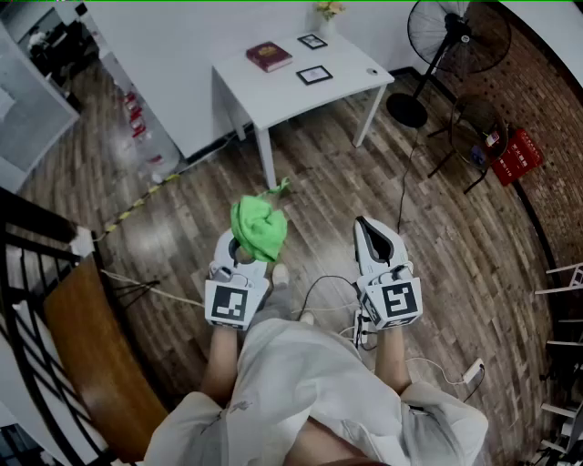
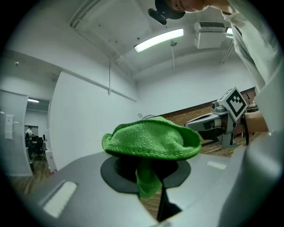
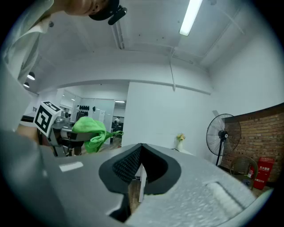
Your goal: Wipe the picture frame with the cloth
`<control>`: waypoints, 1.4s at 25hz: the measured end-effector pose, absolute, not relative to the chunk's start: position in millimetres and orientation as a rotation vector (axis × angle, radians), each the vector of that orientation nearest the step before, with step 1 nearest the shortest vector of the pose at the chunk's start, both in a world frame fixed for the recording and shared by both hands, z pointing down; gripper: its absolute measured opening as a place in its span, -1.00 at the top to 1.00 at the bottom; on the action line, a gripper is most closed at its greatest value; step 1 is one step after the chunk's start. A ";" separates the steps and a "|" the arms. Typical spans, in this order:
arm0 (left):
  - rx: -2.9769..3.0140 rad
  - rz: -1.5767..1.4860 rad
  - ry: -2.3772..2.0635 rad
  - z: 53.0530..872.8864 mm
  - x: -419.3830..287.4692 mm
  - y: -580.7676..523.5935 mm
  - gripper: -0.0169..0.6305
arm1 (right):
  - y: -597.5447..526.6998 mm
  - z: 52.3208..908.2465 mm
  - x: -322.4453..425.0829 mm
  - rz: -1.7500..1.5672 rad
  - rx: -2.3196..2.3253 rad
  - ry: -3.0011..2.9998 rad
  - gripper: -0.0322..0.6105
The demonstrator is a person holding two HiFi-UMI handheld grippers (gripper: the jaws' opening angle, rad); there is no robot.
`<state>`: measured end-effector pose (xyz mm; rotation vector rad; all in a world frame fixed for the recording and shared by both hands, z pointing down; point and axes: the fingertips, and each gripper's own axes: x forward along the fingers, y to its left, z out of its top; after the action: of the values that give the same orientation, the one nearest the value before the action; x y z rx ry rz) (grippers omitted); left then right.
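Note:
A crumpled green cloth [image 1: 258,227] bulges out of my left gripper [image 1: 246,248], which is shut on it; in the left gripper view the cloth [image 2: 151,141] fills the space over the jaws. My right gripper [image 1: 367,227] is held beside it, shut with nothing in it, its pads meeting in the right gripper view [image 3: 140,172]. Two black picture frames [image 1: 314,75] [image 1: 312,41] lie on a white table [image 1: 273,96] well ahead of both grippers. The cloth [image 3: 91,129] also shows at the left of the right gripper view.
A red book [image 1: 269,56] and a small vase of flowers [image 1: 327,13] share the table. A standing fan [image 1: 453,36] and a red crate [image 1: 517,155] stand at the right by a brick wall. A dark stair railing [image 1: 36,273] runs at the left. Cables [image 1: 332,300] trail on the wooden floor.

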<state>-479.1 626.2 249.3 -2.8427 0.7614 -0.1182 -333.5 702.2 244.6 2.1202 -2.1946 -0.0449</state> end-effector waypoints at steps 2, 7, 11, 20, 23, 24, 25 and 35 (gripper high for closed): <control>-2.825 -0.081 0.745 241.1 -472.0 626.6 0.67 | 701.0 242.8 -328.5 -0.045 2.138 -2.216 0.89; -2.810 -0.076 0.720 238.1 -457.2 614.3 0.67 | 685.3 240.7 -318.1 -0.051 2.146 -2.219 0.89; -2.811 -0.111 0.701 245.1 -444.2 584.0 0.67 | 655.4 242.2 -308.4 -0.033 2.145 -2.213 0.89; -2.822 -0.108 0.665 240.7 -411.1 484.3 0.67 | 558.9 238.2 -277.9 -0.011 2.166 -2.191 0.89; -2.832 -0.075 0.656 234.8 -401.4 449.1 0.67 | 525.1 236.4 -270.8 -0.008 2.174 -2.175 0.89; -2.832 -0.073 0.650 234.2 -398.3 437.4 0.67 | 513.8 235.9 -268.7 -0.007 2.176 -2.170 0.89; -2.832 -0.079 0.646 235.1 -395.4 426.1 0.67 | 502.9 235.2 -266.4 -0.005 2.177 -2.163 0.89; -2.865 -0.084 0.609 244.1 -370.5 353.1 0.67 | 435.5 241.0 -247.0 0.023 2.195 -2.109 0.89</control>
<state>-370.5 353.1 244.1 -2.8646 0.6088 -0.0836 -247.0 435.5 241.0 2.1953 -2.1091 0.0228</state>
